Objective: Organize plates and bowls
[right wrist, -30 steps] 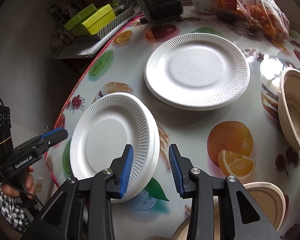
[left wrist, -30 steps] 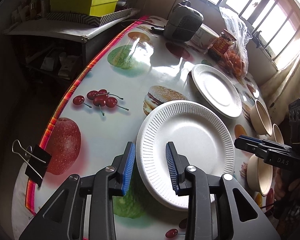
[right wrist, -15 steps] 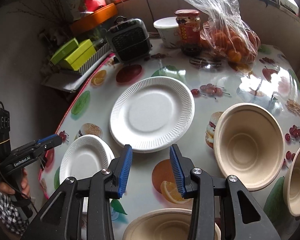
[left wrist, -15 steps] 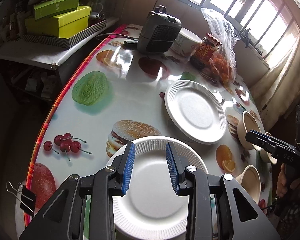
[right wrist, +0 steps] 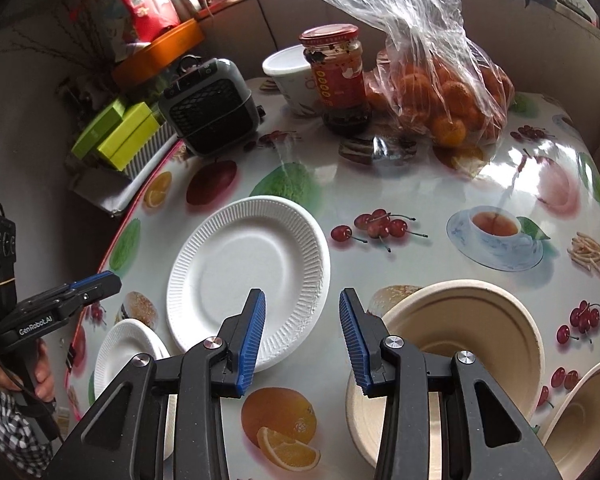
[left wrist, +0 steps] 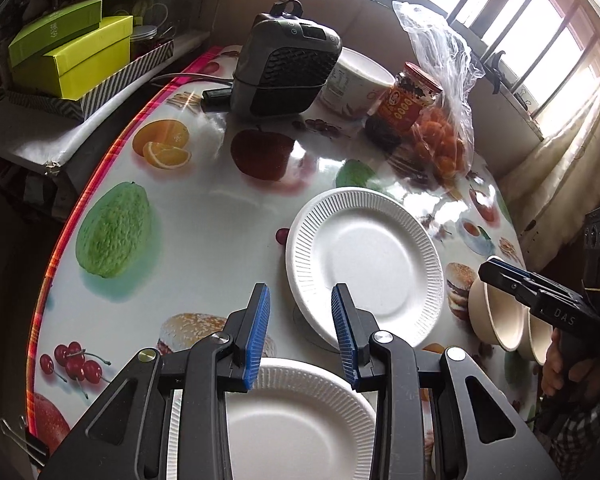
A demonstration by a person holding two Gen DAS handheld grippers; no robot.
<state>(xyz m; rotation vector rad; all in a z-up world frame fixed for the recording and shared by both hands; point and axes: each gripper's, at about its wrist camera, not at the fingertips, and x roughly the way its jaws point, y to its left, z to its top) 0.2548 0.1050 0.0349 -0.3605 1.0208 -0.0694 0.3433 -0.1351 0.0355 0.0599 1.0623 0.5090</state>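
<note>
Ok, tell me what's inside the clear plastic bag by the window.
The plastic bag holds a pile of small orange fruits, visible through the film. How many there are cannot be seen: the ones behind and underneath are covered, and the jar hides the left edge.

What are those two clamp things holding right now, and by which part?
Nothing. The left gripper and right gripper both hang open above the table, fingers empty.

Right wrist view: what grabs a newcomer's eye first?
The loud fruit-print tablecloth, then the white paper plate left of centre and the tan bowls at lower right. At the back stand a red-lidded jar and a clear bag of oranges. The right gripper hangs open, empty.
</note>
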